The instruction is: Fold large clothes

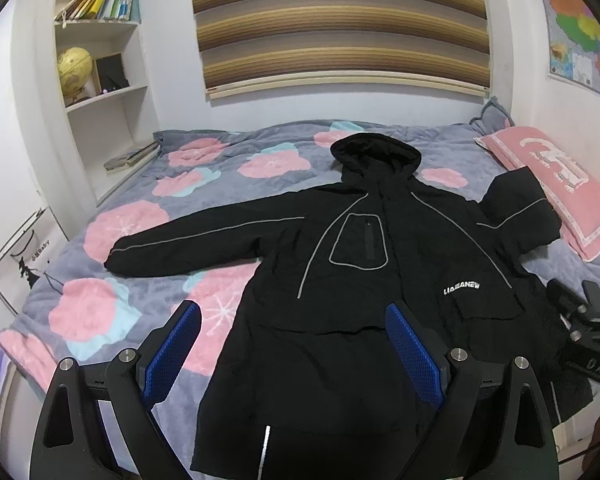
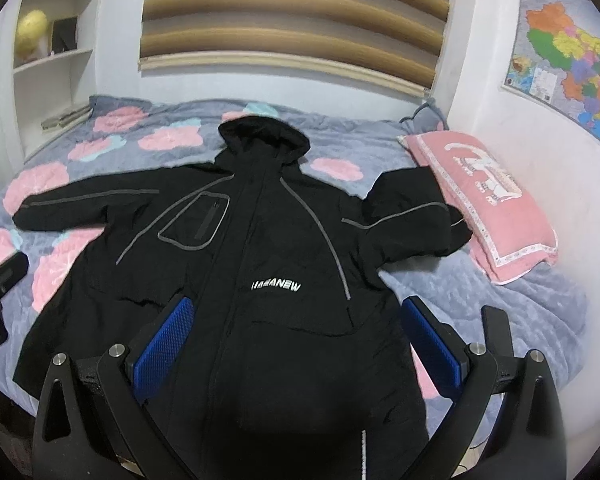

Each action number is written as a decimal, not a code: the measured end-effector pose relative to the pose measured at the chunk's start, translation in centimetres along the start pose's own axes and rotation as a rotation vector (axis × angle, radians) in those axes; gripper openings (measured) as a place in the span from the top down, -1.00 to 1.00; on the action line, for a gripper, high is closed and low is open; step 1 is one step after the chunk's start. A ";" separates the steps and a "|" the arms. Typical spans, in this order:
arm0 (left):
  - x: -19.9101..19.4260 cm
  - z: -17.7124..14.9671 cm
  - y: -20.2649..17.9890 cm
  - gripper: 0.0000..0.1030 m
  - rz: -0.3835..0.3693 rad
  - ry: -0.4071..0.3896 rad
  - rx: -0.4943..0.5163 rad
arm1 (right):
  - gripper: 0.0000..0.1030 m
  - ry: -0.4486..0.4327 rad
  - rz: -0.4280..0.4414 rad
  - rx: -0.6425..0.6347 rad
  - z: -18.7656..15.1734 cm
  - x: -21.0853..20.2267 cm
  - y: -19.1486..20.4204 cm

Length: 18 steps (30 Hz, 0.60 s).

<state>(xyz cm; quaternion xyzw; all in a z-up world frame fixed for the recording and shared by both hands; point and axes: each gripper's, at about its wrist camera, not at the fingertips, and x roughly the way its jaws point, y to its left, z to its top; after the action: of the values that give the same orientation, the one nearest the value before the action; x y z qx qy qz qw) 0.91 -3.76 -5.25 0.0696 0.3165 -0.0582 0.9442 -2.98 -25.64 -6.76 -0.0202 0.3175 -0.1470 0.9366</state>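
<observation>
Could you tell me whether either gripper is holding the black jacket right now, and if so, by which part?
Nothing is held. The left gripper and right gripper are open above the black jacket.

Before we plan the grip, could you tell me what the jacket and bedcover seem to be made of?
Jacket: probably thin woven synthetic, matte black; fine crinkles, grey piping, perhaps reflective. Bedcover: looks like soft plush fleece; fuzzy nap, quilted puckers.
</observation>
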 end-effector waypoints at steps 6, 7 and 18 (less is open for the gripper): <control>-0.2 0.2 -0.6 -0.82 -0.025 -0.010 0.007 | -1.00 -0.061 -0.014 0.029 1.0 -2.3 -1.4; -0.1 0.2 -0.7 -0.82 -0.028 -0.010 0.008 | -1.00 -0.066 -0.014 0.033 1.1 -2.6 -1.6; 1.8 0.3 -0.8 -0.82 -0.055 0.018 0.013 | -1.00 -0.013 -0.015 0.032 1.3 -0.1 -1.3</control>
<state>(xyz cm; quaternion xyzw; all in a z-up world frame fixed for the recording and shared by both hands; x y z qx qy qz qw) 2.40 -4.72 -6.20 0.0675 0.3267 -0.0856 0.9388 -2.60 -26.93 -5.53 -0.0088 0.3088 -0.1590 0.9377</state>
